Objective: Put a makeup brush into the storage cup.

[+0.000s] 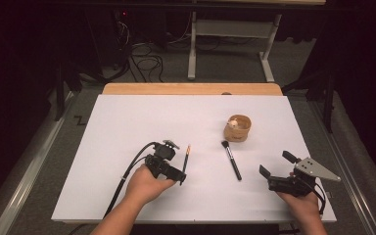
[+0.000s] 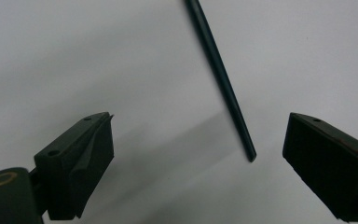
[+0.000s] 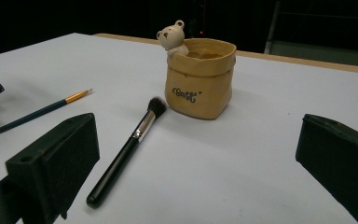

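1. High view: my left gripper (image 1: 178,169) hovers at the thin paintbrush (image 1: 186,157), a dark handle with a gold ferrule, lying on the white table (image 1: 127,127).
2. Left gripper view: my jaws are spread, the paintbrush's dark tapered handle end (image 2: 223,84) between them, untouched.
3. Right gripper view: my right gripper (image 3: 196,186) is spread wide; the paintbrush (image 3: 37,113) lies far left.

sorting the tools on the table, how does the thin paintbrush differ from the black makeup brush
The thin paintbrush has a slim dark handle, a gold ferrule and a fine tip; the makeup brush has a thicker black handle, a silver ferrule and a fluffy dark head. The paintbrush's handle end lies between the open left gripper's jaws, untouched; the makeup brush lies apart from both grippers, its head near the bear pot. Both lie flat on the white table.
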`<act>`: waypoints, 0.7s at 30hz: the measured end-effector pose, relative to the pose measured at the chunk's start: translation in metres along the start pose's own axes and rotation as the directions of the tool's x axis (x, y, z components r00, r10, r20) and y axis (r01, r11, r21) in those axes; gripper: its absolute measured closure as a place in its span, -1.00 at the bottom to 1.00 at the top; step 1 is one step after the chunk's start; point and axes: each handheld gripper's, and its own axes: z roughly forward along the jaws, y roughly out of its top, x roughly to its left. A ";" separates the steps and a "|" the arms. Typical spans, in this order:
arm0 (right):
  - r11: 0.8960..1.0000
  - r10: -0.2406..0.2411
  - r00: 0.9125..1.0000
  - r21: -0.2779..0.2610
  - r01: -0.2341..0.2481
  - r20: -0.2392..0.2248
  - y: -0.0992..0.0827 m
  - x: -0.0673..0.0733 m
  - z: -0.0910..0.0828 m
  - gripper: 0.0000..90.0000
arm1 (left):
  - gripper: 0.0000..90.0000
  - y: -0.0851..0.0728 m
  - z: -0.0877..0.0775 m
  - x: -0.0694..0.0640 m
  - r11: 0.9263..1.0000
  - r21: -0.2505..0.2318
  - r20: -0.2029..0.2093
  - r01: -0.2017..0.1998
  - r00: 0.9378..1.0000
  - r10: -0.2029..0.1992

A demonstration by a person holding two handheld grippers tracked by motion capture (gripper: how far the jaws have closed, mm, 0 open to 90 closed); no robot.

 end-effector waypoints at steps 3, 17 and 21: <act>1.000 0.001 1.000 0.001 -0.001 -0.001 0.000 0.000 0.000 -0.99 | -0.76 0.001 0.003 -0.003 1.000 -0.016 -0.009 0.002 1.000 -0.002; 1.000 0.001 1.000 0.002 -0.001 -0.002 0.000 0.000 0.000 -0.99 | -0.40 0.007 0.009 -0.011 1.000 -0.022 0.011 0.008 1.000 -0.008; 1.000 0.004 1.000 0.002 -0.004 0.000 0.000 0.000 0.000 -0.99 | -0.26 0.008 0.009 -0.013 1.000 -0.029 0.011 -0.003 1.000 0.003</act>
